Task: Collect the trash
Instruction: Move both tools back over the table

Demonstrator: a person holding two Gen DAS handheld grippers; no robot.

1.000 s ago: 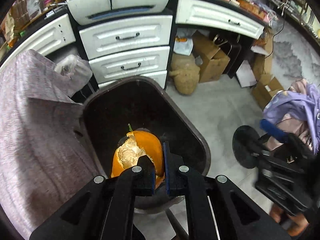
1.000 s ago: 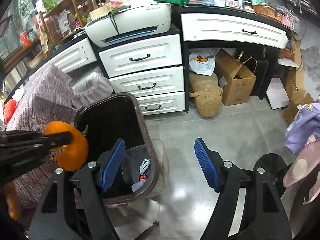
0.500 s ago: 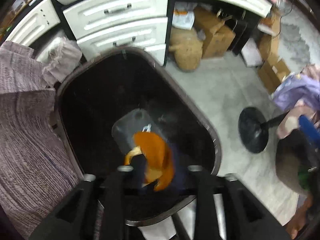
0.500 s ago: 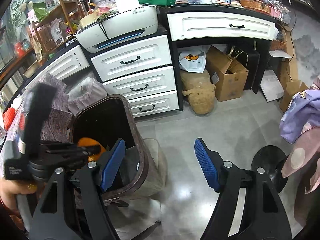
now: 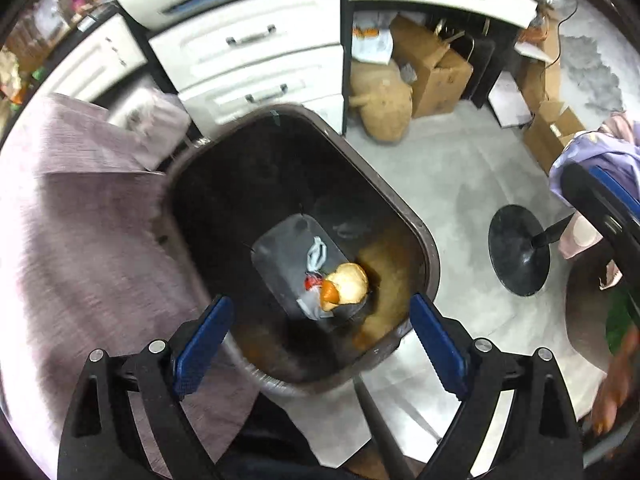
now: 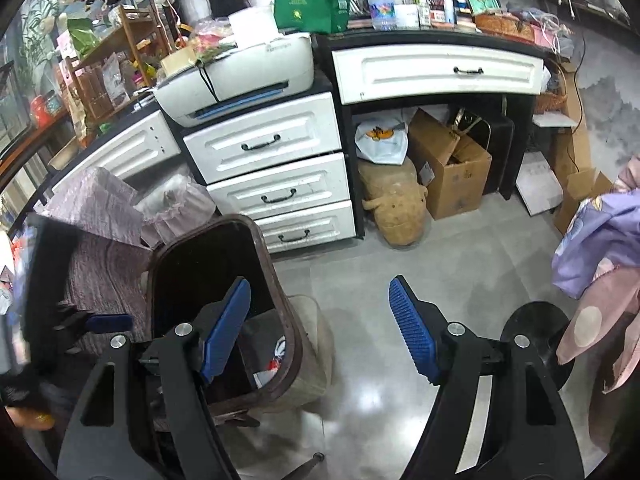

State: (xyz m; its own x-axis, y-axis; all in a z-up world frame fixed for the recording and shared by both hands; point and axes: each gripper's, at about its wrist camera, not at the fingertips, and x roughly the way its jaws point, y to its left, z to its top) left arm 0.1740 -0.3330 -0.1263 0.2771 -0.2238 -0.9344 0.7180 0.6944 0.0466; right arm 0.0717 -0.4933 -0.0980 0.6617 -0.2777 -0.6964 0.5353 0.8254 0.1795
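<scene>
The left gripper (image 5: 316, 344) is being held over the trash bin (image 5: 420, 232), its jaws opening with nothing between them. The orange peel (image 5: 346, 286) is lying at the bin's bottom (on grey wrapping). The right gripper (image 6: 320, 332) is being kept open, empty, above the floor (image 6: 400, 272).

a cluttered home office: white drawers (image 6: 260, 144), a printer (image 6: 240, 80), cardboard boxes (image 6: 452, 164) under the desk.
</scene>
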